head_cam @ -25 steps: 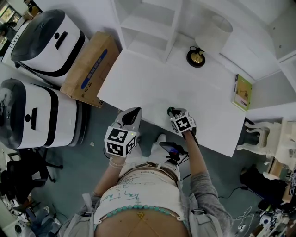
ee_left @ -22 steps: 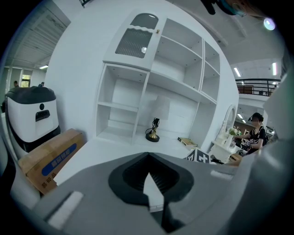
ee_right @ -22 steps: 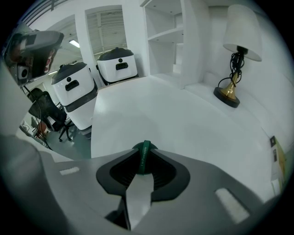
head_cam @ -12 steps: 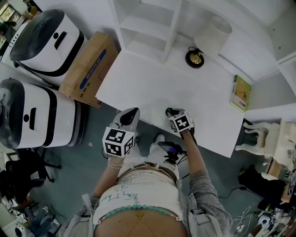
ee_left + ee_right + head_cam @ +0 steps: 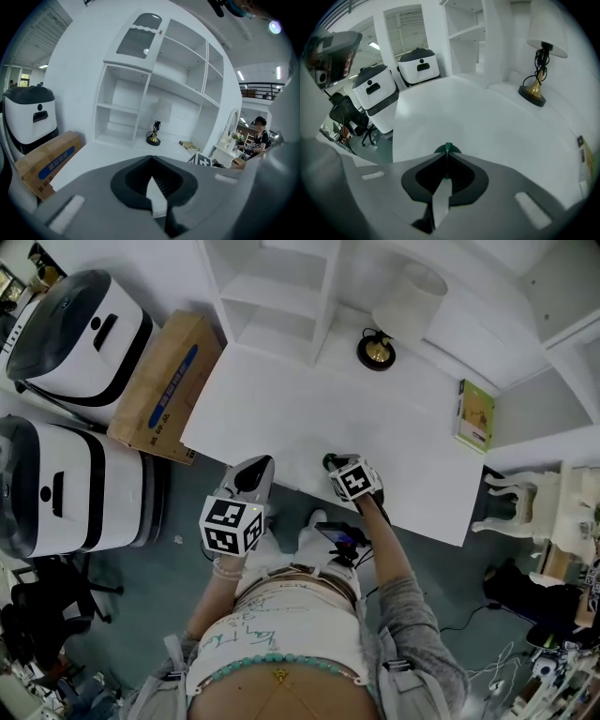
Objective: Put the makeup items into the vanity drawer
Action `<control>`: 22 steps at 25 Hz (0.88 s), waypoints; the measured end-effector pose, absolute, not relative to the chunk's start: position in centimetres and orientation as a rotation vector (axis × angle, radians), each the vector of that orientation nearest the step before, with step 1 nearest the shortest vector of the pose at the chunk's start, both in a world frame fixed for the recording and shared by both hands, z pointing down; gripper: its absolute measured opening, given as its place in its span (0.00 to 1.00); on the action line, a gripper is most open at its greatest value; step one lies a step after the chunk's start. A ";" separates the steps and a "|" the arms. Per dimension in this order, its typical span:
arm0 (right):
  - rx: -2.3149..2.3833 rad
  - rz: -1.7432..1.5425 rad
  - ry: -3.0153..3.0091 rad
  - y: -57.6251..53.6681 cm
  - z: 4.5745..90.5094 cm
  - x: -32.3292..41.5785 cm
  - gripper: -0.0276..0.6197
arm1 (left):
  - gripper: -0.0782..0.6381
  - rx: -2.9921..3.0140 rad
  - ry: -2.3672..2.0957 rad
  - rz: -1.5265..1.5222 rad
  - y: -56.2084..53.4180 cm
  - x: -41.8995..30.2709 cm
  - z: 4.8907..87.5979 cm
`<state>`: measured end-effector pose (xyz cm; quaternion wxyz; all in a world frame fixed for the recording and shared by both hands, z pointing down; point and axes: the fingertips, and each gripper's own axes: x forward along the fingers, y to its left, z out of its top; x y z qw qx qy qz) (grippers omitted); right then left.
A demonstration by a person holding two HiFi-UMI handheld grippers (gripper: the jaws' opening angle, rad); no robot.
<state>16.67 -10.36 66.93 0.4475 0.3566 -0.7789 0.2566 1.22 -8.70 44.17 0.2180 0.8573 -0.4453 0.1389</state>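
Note:
My right gripper (image 5: 332, 464) rests at the front edge of the white vanity top (image 5: 309, 399). In the right gripper view its jaws (image 5: 447, 154) are closed, and a small dark green round item (image 5: 453, 150) is pinched at their tips. My left gripper (image 5: 259, 465) hovers at the front edge, to the left of the right one. Its jaws (image 5: 151, 159) are shut with nothing between them. No drawer and no other makeup items show in any view.
A gold-based lamp (image 5: 376, 351) with a white shade stands at the back of the top, and a green book (image 5: 475, 415) lies at the right. White shelves (image 5: 272, 292) rise behind. A cardboard box (image 5: 155, 385) and two white machines (image 5: 75, 329) stand on the left, with a white stool (image 5: 525, 502) on the right.
The head view has drifted, so everything sits a little further left in the picture. Both grippers hold nearly the same place at the front edge, still shut.

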 end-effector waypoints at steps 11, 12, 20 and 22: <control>0.898 0.617 -1.902 -9.7 66.5 17.7 0.09 | 0.11 2.430 -1.183 0.410 -8.5 2.8 43.9; 0.902 0.621 -1.902 -9.7 66.4 17.9 0.09 | 0.11 2.431 -1.180 0.413 -8.5 2.9 44.0; 0.894 0.607 -1.909 -9.4 65.2 18.3 0.09 | 0.11 2.435 -1.163 0.420 -8.3 3.1 44.2; 0.890 0.603 -1.912 -9.2 65.0 18.3 0.09 | 0.11 2.436 -1.161 0.419 -8.2 3.2 44.2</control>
